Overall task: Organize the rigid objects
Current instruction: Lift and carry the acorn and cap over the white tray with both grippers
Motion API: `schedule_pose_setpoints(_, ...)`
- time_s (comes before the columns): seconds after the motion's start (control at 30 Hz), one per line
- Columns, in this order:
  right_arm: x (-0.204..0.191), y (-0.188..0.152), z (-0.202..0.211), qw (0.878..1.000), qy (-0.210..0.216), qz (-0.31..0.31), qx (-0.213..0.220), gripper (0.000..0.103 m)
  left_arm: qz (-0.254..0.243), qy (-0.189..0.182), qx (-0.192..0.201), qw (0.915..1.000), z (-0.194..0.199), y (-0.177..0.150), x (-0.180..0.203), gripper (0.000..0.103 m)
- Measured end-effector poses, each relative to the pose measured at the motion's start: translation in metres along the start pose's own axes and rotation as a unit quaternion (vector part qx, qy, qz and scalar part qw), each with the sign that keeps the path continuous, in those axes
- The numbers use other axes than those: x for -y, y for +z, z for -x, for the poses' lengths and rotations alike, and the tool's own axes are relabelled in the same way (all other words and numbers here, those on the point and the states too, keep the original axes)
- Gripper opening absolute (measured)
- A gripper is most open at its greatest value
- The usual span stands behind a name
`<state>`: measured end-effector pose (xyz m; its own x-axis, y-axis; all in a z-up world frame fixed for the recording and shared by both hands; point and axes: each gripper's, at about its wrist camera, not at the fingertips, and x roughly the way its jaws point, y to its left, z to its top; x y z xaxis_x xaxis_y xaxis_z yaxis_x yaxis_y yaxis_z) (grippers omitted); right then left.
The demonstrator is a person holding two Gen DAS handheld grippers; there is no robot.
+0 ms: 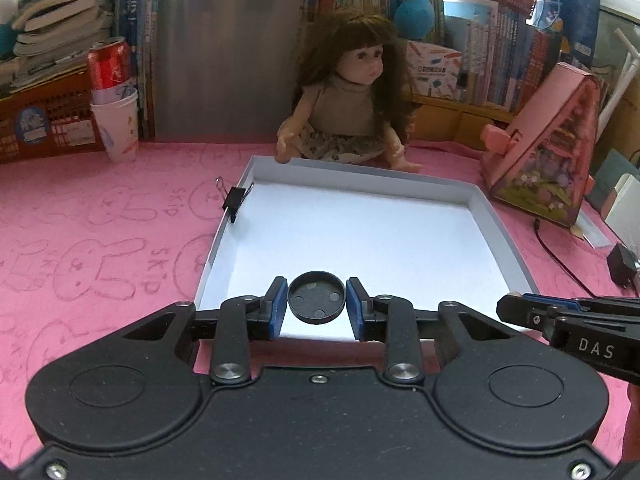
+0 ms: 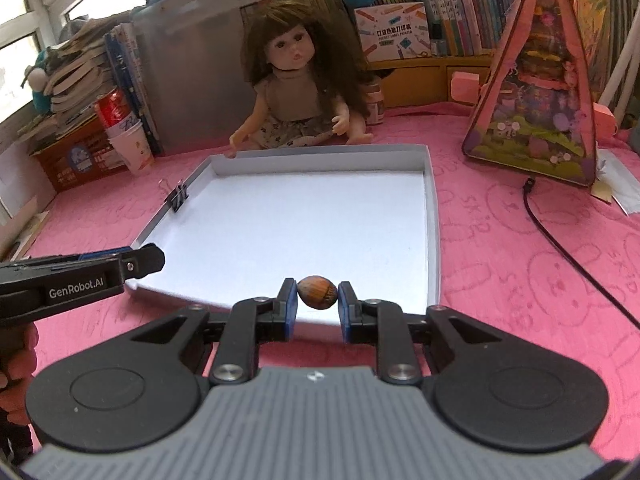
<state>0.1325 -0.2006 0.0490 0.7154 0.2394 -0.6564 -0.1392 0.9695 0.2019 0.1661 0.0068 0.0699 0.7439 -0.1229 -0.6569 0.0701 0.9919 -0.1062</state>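
My left gripper is shut on a round black cap, hollow side up, held above the near edge of a shallow white tray. The same tray lies ahead in the right wrist view. My right gripper is shut on a brown hazelnut over the tray's near rim. A black binder clip is clamped on the tray's left wall, and the binder clip shows in the right wrist view too. Each gripper's fingers reach into the other's view from the side.
A doll sits just behind the tray. A red can in paper cups stands at the back left. A pink triangular toy house is at the right, with a black cable running across the pink cloth. Books line the back.
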Motion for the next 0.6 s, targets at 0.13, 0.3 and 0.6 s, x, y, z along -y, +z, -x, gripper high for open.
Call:
schedule_pose_setpoints(0.13,0.002,0.017,-0.019,1.000,-0.007,-0.003,-0.016,0.026,-0.002,0.008,-0.011,0.9999,-0.021,0.015,0.001,0.030)
schedule_pose_setpoints(0.3,0.004,0.027,-0.042,0.999,-0.024,-0.005,-0.032,0.026,-0.003,0.011,-0.030,0.9995,-0.048,0.022,0.006,0.030)
schedule_pose_setpoints(0.6,0.004,0.024,-0.070,0.997,-0.040,0.001,-0.061,0.026,-0.026,0.026,-0.047,0.9982,-0.077,0.010,0.013,0.030)
